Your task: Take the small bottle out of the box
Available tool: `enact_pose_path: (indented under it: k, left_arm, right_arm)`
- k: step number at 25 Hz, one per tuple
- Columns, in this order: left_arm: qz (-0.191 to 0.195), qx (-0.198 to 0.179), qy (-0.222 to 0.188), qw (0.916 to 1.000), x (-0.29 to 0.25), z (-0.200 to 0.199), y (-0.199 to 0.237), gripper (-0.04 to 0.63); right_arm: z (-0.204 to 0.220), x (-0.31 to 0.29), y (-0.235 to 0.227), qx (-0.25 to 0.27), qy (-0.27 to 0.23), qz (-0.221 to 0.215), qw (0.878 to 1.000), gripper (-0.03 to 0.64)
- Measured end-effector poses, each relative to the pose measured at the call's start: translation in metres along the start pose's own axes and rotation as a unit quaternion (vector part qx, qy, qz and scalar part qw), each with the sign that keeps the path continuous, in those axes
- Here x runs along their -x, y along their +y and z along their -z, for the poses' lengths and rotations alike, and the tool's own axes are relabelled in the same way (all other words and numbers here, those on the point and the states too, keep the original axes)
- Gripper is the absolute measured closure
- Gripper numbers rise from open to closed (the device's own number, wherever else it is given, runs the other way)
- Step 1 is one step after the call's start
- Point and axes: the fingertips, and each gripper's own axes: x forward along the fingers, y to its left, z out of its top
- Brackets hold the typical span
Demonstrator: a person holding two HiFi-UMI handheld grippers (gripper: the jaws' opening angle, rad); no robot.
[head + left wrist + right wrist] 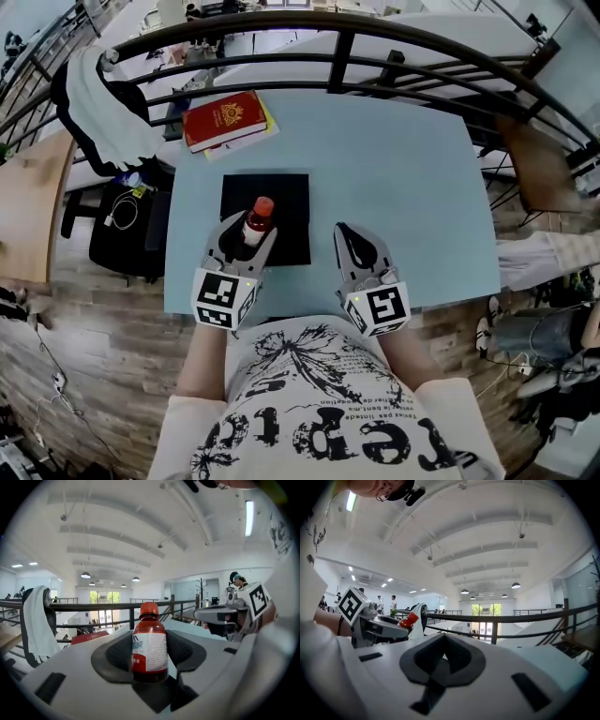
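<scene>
Left gripper (pixel 247 236) clenched on small bottle (pixel 149 645); bottle upright, cap up, over near-left part of black box (pixel 287 195). Right gripper (pixel 341 231) closed, empty, right of box.

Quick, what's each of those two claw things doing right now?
Left gripper: jaws shut on the small bottle.
Right gripper: jaws together, holding nothing.

Head view looks steeply down on the table (pixel 394 178); both gripper views, seemingly low, face the railing (pixel 512 618).
</scene>
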Motion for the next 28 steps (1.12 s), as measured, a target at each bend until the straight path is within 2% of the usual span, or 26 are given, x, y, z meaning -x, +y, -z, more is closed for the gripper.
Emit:
enact_pose_path:
  k: [5, 10, 13, 28]
  left_arm:
    - [-0.024, 0.0, -0.087, 0.9959, 0.025, -0.038, 0.01, 0.364]
    - [-0.043, -0.003, -0.128, 0.9909, 0.041, -0.054, 0.018, 0.364]
    - [-0.046, -0.002, -0.133, 0.9901, 0.043, -0.054, 0.019, 0.364]
    - [-0.042, -0.008, -0.107, 0.9934, 0.039, -0.044, 0.022, 0.364]
  right_arm:
    - [-0.008, -0.004, 0.007, 0.011, -0.006, -0.011, 1.0, 0.607]
    - [-0.012, -0.01, 0.017, 0.021, -0.006, -0.028, 0.999, 0.607]
    - [-0.012, -0.014, 0.019, 0.025, -0.006, -0.035, 0.999, 0.607]
    - [-0.015, -0.021, 0.027, 0.028, -0.011, -0.047, 0.998, 0.607]
